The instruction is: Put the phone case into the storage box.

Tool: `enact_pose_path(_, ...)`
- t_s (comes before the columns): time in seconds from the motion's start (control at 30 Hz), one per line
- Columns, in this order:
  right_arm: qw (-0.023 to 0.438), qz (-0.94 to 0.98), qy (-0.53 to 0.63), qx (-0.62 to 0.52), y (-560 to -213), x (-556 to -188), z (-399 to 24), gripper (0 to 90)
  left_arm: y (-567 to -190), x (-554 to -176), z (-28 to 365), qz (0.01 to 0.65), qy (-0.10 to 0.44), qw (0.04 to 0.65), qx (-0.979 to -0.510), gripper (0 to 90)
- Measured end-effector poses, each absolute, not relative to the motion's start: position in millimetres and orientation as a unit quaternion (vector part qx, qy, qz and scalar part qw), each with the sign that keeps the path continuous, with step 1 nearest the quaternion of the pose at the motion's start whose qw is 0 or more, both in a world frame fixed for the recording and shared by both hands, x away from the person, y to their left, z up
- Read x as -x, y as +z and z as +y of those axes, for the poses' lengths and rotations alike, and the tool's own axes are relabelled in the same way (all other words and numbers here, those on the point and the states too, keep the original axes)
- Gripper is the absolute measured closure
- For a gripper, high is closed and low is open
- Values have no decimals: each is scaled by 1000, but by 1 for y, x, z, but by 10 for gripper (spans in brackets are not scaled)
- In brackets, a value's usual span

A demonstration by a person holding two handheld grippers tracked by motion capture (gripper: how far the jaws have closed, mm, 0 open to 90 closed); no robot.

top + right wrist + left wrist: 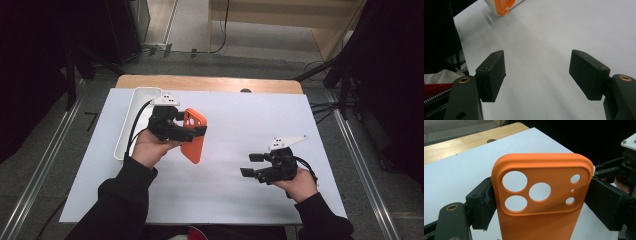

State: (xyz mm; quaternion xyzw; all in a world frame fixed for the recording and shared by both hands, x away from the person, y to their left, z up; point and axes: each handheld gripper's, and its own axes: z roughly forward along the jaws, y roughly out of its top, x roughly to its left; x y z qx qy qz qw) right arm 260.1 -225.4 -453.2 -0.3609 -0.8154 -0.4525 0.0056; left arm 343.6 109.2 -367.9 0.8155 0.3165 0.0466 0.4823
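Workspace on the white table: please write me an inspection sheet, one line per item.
Surface: white sheet on a wooden table.
Job's things: orange phone case, camera cut-outs visible.
Clutter: white tray at the left edge.
Grippers: left gripper clamps the case by its sides; right gripper open, nothing between the jaws.
Cables: black cable trails from the left gripper over the tray.
Surroundings: grey floor, metal rail, dark stands.
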Motion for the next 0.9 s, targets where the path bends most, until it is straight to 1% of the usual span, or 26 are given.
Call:
enact_pose_path(0.33,-11,-814,-457,358,-463,-247,-237,281,-365,-345,113,320,50,479,-816,164)
enact_pose_path(0.9,-7,-817,-450,361,-478,-241,-245,281,-360,-350,129,344,63,479,-805,164)
